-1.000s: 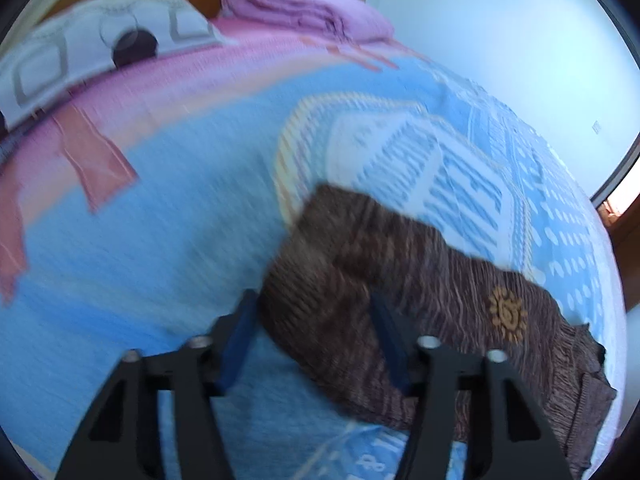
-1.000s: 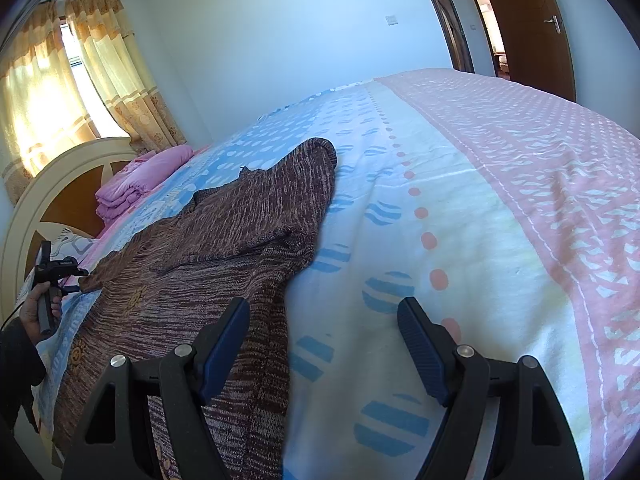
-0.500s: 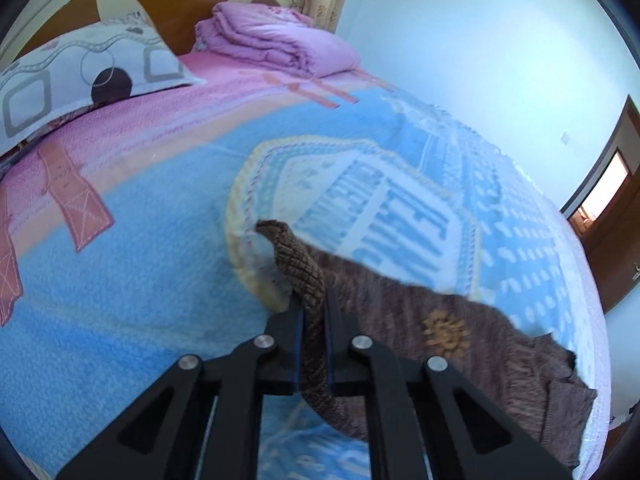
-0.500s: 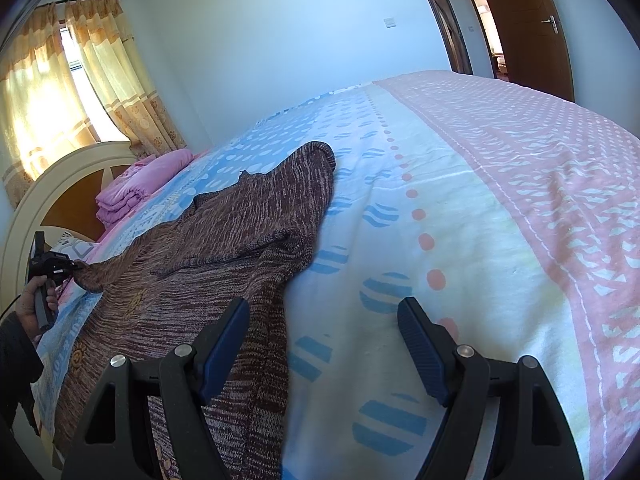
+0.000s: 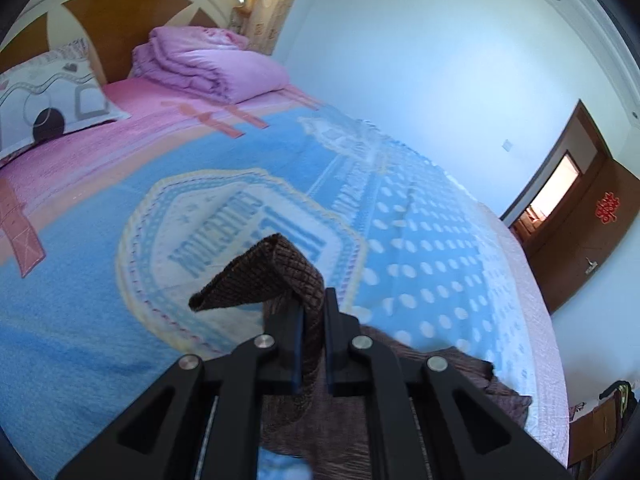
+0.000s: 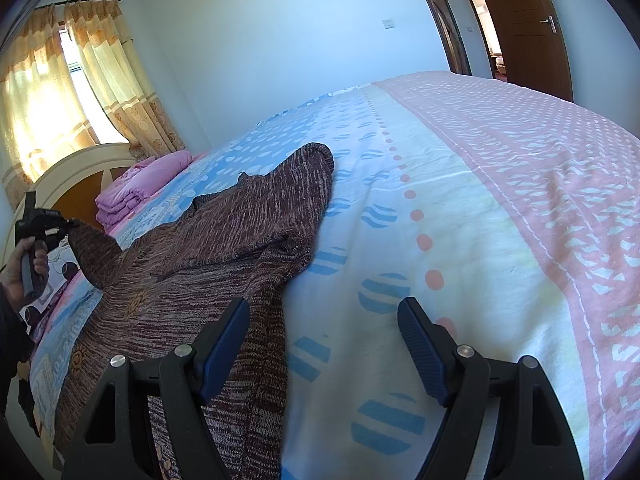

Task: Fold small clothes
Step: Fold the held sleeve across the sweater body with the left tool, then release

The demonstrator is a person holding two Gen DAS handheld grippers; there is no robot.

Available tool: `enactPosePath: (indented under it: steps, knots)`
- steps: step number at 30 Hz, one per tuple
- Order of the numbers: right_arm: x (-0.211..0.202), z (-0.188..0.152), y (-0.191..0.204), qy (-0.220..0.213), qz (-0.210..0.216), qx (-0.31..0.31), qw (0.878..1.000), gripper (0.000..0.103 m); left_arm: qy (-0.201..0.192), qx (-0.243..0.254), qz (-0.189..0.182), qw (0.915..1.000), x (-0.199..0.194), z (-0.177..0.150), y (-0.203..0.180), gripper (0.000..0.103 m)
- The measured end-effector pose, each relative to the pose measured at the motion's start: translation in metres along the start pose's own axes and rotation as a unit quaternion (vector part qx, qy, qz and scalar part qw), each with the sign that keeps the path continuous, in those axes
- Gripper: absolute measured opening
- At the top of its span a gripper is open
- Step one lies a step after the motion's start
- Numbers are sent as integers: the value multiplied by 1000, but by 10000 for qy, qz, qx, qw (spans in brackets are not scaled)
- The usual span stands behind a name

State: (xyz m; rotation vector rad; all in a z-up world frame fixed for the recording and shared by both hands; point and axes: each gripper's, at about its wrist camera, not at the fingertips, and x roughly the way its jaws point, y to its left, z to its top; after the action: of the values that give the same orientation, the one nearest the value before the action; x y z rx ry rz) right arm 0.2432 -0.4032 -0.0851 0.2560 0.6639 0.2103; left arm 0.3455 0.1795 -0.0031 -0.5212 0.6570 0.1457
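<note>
Clamped between the fingers of the left gripper (image 5: 311, 338) is a ribbed edge of the brown knitted sweater (image 6: 224, 248), which is lifted off the bed (image 5: 460, 280) and droops over to the left of the fingertips in a loose fold. From the right wrist view, the same gripper (image 6: 66, 222) is seen held in a hand (image 6: 24, 260) at the far left, with the cloth drawn up into a raised point beneath it. The rest of the sweater is spread flat across the blue, white and pink bedspread, one sleeve stretched toward the far wall. The right gripper (image 6: 324, 344) is held with its blue-padded fingers wide apart and nothing between them, the left finger over the sweater's near edge. A folded pink quilt (image 5: 208, 64) and a patterned pillow (image 5: 52, 100) are seen at the wooden headboard (image 5: 100, 16).
</note>
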Motion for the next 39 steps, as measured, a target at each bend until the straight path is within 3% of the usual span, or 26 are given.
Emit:
enactPosePath:
  steps: [8,18,22,28,32,36,39]
  knots:
    - [0,0,0,1,-4,-3,10000,77,49,295,-529,9982,-7,-14,-64,9]
    - [0,-1,-1,-9,-4,4,10000,77,593,402,-955,9928,24,-76,-121,9]
    - [2,0,-2,-14,-22,15,10000,77,771,643,-891,9909,40,-112,-145,9]
    - [2,0,-2,-24,-29,22,10000,77,765,1372,-511,9863,60,-160,-179,8]
    - [2,0,-3,-23,-33,21,10000,77,761,1790,-205,9807,71,-177,-191,10]
    - [2,0,-3,-21,-28,21,10000,77,1051,2188,-185,9699,74,-196,-197,15]
    - [1,-1,-3,-24,-20,29,10000,77,955,2562,-341,9613,52,-204,-197,36]
